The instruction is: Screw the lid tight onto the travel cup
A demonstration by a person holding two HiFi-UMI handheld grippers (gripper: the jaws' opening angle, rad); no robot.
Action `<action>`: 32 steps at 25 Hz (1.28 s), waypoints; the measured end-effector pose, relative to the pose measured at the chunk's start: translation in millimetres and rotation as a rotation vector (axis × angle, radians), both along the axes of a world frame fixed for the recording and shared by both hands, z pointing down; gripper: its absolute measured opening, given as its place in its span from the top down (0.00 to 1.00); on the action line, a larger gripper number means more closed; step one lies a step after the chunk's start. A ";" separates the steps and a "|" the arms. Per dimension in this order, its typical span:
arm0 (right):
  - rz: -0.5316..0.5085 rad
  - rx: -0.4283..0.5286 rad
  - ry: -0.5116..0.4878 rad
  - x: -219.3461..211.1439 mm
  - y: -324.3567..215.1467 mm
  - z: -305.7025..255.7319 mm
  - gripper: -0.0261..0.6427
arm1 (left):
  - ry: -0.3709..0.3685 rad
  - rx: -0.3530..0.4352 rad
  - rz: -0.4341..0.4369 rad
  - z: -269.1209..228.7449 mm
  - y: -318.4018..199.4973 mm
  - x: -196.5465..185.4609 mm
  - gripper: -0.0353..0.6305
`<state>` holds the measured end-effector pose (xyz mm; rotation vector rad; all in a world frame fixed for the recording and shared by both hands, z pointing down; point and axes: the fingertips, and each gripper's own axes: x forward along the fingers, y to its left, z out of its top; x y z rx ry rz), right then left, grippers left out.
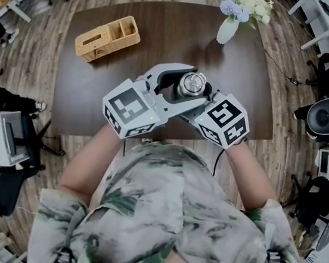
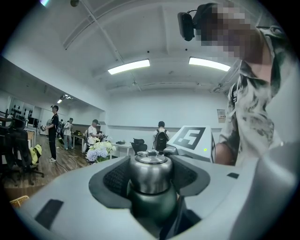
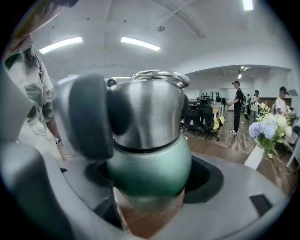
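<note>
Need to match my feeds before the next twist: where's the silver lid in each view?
Head view: lid at centre, over the table, between both sets of jaws.
Left gripper view: low centre, clamped between the jaws.
Right gripper view: centre, atop the green travel cup.
Shared landmark: the flowers.

head view looks steeply down; both gripper views closely face the cup (image 3: 150,164).
</note>
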<state>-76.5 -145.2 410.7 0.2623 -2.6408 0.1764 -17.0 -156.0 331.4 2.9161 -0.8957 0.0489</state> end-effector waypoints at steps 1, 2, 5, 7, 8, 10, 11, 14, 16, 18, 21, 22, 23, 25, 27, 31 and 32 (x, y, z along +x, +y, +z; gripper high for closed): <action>-0.001 -0.001 0.001 -0.2 0.3 -0.1 0.36 | 0.001 -0.002 0.000 -0.2 0.2 -0.2 0.54; -0.002 -0.003 0.001 -0.3 0.6 -0.1 0.36 | 0.001 -0.004 0.000 -0.2 0.3 -0.4 0.54; -0.004 -0.008 -0.001 -0.1 1.0 1.1 0.36 | 0.002 -0.011 -0.003 1.0 0.2 0.0 0.54; -0.007 -0.007 0.000 -0.1 1.5 2.3 0.36 | 0.001 -0.008 -0.003 2.0 0.7 0.3 0.54; -0.008 -0.006 0.000 -0.2 1.8 2.7 0.36 | -0.001 -0.007 -0.004 2.4 1.0 0.1 0.54; -0.010 -0.005 0.002 -0.1 2.1 2.8 0.36 | -0.005 -0.006 -0.004 2.6 1.3 -0.4 0.54; -0.010 -0.005 0.002 0.2 2.1 2.5 0.36 | -0.005 -0.006 -0.004 2.6 1.3 -0.3 0.54; -0.010 -0.004 0.003 1.3 1.4 1.9 0.36 | 0.000 -0.005 -0.001 1.7 0.8 1.3 0.54; -0.008 -0.003 0.002 2.3 1.0 2.7 0.36 | 0.000 -0.003 0.001 2.2 0.6 3.0 0.54; -0.005 0.000 0.000 2.9 0.8 3.3 0.36 | -0.007 -0.005 0.002 3.1 1.2 4.2 0.54; -0.004 0.003 0.001 4.0 1.1 4.0 0.36 | -0.009 -0.002 0.003 3.9 1.7 5.0 0.54; -0.004 0.002 0.002 4.5 1.0 4.7 0.36 | -0.008 -0.003 0.002 4.2 1.6 5.3 0.54; -0.004 0.002 0.003 5.0 0.9 5.5 0.36 | -0.008 -0.006 0.001 4.5 1.3 5.8 0.54; -0.004 0.002 0.004 6.4 0.7 7.0 0.36 | -0.007 -0.008 0.002 6.4 1.1 7.1 0.54; -0.004 0.001 0.006 7.9 2.1 8.0 0.36 | -0.008 -0.010 0.003 7.8 2.5 8.6 0.54; -0.005 0.003 0.006 10.4 4.8 7.9 0.36 | -0.009 -0.006 0.001 8.0 5.1 11.0 0.54; -0.005 0.004 0.006 11.0 5.2 7.8 0.36 | -0.009 -0.007 0.000 8.0 5.4 11.7 0.54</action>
